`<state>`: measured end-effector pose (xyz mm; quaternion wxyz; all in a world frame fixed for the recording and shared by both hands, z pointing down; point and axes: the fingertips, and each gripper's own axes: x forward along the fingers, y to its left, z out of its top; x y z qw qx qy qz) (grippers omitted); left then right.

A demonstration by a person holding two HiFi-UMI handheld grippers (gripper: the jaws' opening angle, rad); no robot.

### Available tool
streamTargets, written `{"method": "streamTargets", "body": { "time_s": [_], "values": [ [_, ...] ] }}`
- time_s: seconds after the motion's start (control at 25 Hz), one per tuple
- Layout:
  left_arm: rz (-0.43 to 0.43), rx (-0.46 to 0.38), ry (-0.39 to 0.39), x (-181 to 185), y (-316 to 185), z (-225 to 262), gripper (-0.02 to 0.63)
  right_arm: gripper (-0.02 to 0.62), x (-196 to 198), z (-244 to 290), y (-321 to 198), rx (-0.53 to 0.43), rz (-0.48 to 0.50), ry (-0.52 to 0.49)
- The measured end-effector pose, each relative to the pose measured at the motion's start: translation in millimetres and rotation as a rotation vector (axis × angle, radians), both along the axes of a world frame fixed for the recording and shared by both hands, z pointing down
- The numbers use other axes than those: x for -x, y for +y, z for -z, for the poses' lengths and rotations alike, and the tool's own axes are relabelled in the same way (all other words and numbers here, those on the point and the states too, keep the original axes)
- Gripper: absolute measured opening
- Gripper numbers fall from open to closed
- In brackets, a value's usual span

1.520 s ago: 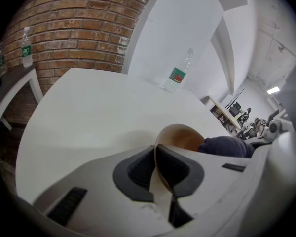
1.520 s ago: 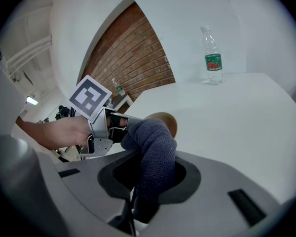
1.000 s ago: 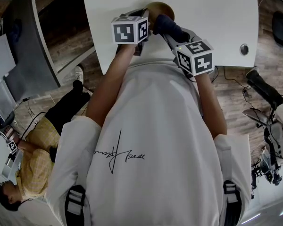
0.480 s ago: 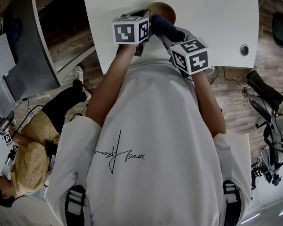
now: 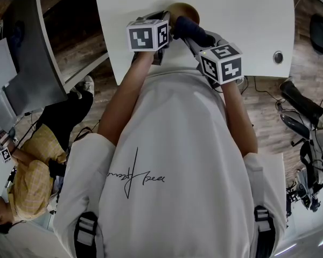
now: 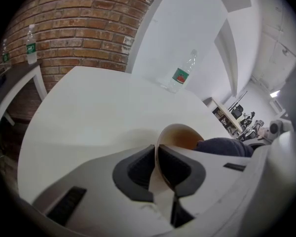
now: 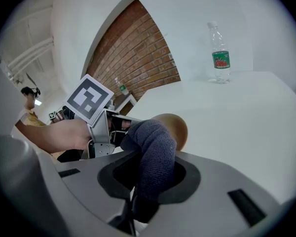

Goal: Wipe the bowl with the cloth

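A tan wooden bowl [image 5: 185, 8] is tipped on its side at the near edge of the white table [image 5: 247, 15]. In the left gripper view the bowl's [image 6: 181, 136] thin wall stands between the pads of my left gripper [image 6: 158, 157]; the jaws are opening, and the pads still touch the wall. My right gripper [image 7: 149, 169] is shut on a dark blue cloth [image 7: 155, 149], whose bunched end lies against the bowl [image 7: 176, 126]. In the head view the left gripper [image 5: 167, 19] and the right gripper [image 5: 190, 37] meet at the bowl, with the cloth [image 5: 192, 31] between them.
A clear water bottle [image 6: 181, 74] stands far back on the table, also in the right gripper view [image 7: 219, 51]. A round grommet [image 5: 278, 57] sits near the table's right edge. A seated person in a yellow shirt [image 5: 29, 179] is at the lower left, beside a grey desk [image 5: 27, 63].
My right gripper and the cloth shifted slightly left against the bowl, then back right. The left gripper and bowl stayed in place. The seated person at the lower left moved.
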<state>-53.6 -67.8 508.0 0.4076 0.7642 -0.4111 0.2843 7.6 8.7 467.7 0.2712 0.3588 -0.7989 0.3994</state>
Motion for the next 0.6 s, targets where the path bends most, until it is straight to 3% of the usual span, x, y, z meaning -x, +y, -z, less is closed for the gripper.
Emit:
{"method": "streamTargets", "body": {
  "time_s": [0.32,0.6],
  "values": [
    [0.018,-0.008,-0.001,10.4,-3.5,3.0,0.107,0.072,-0.3,3.8,-4.0,-0.009,0.0,0.006],
    [0.03,-0.05,0.029,11.2,-5.1,21.5,0.107,0.072,-11.2,15.9,-7.5,-0.031,-0.025,-0.009]
  ]
}}
